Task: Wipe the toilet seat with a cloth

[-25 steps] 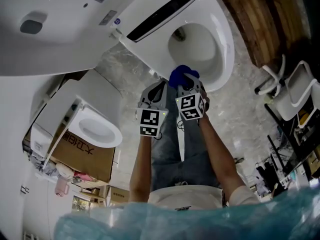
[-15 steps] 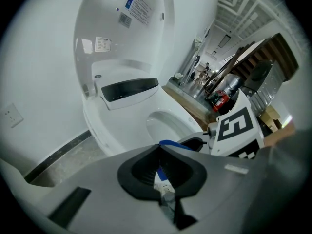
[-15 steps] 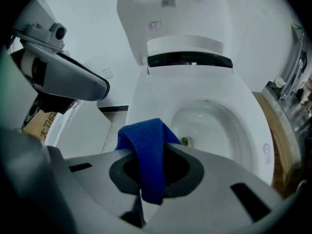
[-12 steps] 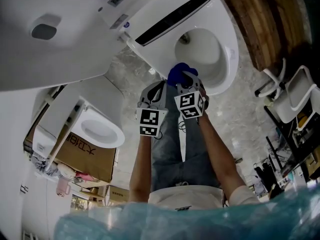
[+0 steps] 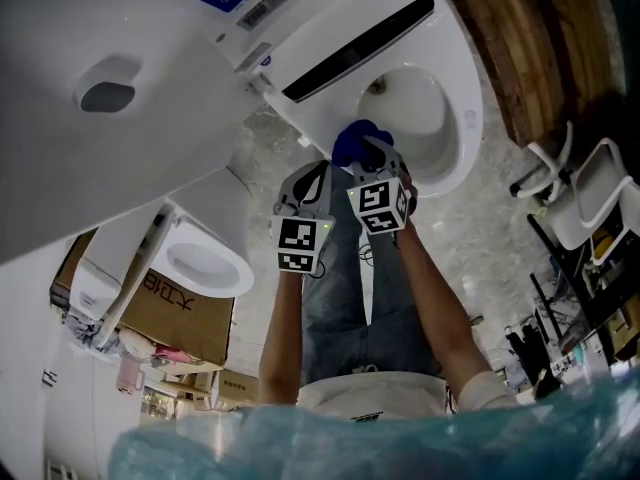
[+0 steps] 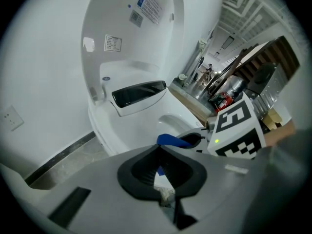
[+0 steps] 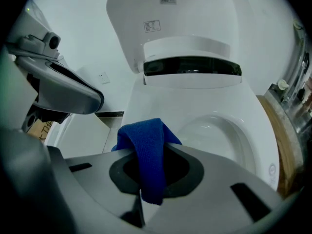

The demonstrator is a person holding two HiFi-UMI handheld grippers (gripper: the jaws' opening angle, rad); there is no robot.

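The white toilet stands with its lid (image 5: pixel 120 98) raised. Its seat (image 5: pixel 462 118) rings the bowl (image 7: pixel 219 135); the same seat (image 7: pixel 146 106) lies ahead in the right gripper view. My right gripper (image 5: pixel 368 156) is shut on a blue cloth (image 5: pixel 352 140) and holds it at the seat's near front rim; contact cannot be told. That cloth (image 7: pixel 148 150) drapes over the right gripper (image 7: pixel 146 152). Just left of it and a little lower, my left gripper (image 5: pixel 308 183) hangs shut and empty. From the left gripper (image 6: pixel 159 150) I see the cloth (image 6: pixel 171 140) just ahead.
A second white toilet (image 5: pixel 200 258) stands at the left beside a cardboard box (image 5: pixel 170 313). A wooden platform (image 5: pixel 540 38) borders the toilet at the upper right. A white wire frame (image 5: pixel 590 183) and clutter lie at the right. The floor is pale marble (image 5: pixel 470 248).
The toilet has slid up and to the right in the head view as the camera shifted. Both grippers and the cloth have kept almost the same place, close together.
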